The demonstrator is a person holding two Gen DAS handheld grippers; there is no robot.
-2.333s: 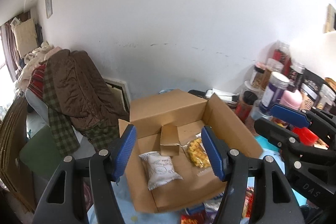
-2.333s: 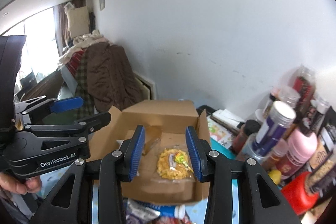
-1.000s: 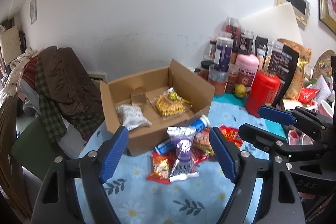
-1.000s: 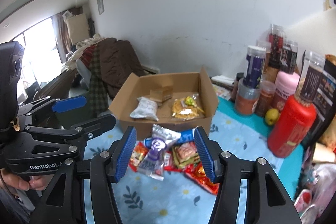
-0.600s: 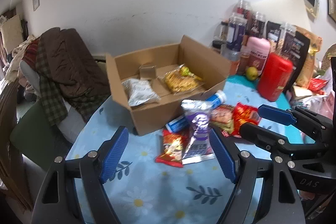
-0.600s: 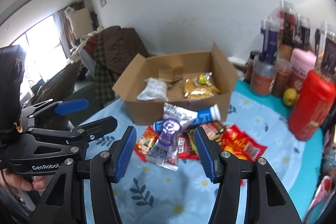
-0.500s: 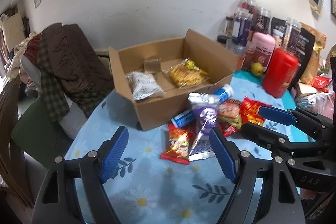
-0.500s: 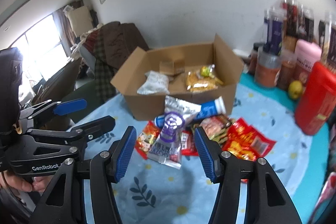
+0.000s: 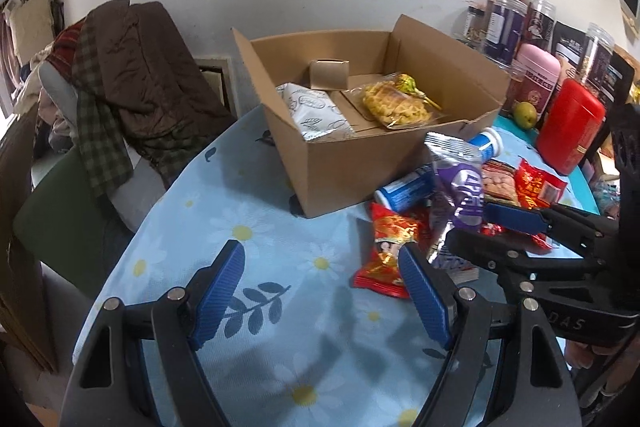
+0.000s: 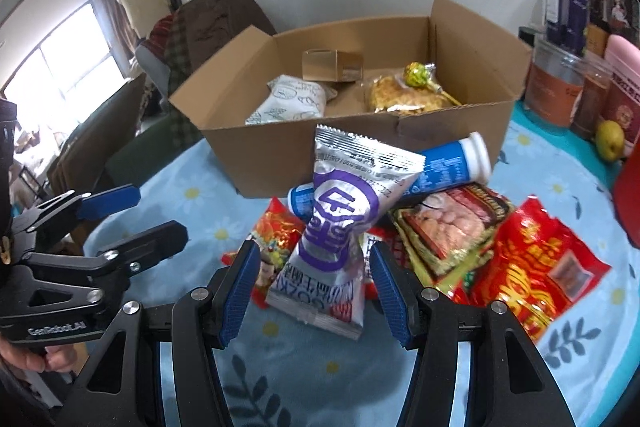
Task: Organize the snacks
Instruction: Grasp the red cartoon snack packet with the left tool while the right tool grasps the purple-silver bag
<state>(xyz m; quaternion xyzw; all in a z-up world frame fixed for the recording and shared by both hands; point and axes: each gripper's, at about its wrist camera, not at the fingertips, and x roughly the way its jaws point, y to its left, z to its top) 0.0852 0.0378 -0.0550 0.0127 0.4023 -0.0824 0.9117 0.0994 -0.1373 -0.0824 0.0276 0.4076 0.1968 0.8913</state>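
An open cardboard box (image 9: pixel 360 163) (image 10: pixel 360 143) stands on the flowered tablecloth. It holds a white packet (image 10: pixel 288 99), a yellow snack bag (image 10: pixel 404 95) with a lollipop, and a small brown carton (image 10: pixel 332 65). In front of it lies a snack pile: a silver-purple packet (image 10: pixel 340 223) (image 9: pixel 460 187), a blue tube (image 10: pixel 448 163), a peanut packet (image 10: pixel 448 223) and red packets (image 10: pixel 532 267) (image 9: pixel 388 247). My right gripper (image 10: pixel 316 287) is open, and the purple packet's lower end lies between its fingers, untouched. My left gripper (image 9: pixel 320 291) is open over bare cloth, left of the pile.
Jars and bottles (image 9: pixel 504 23) line the back right, with a red canister (image 9: pixel 568 131) and a pear (image 10: pixel 610 145). A chair draped with coats (image 9: pixel 132 75) stands past the table's left edge (image 9: pixel 132 239). A hand (image 10: pixel 48 359) holds the left gripper.
Both grippers have come down and closer to the snack pile, tilting further downward. The purple packet now sits between the right fingers. Neither jaw width has changed.
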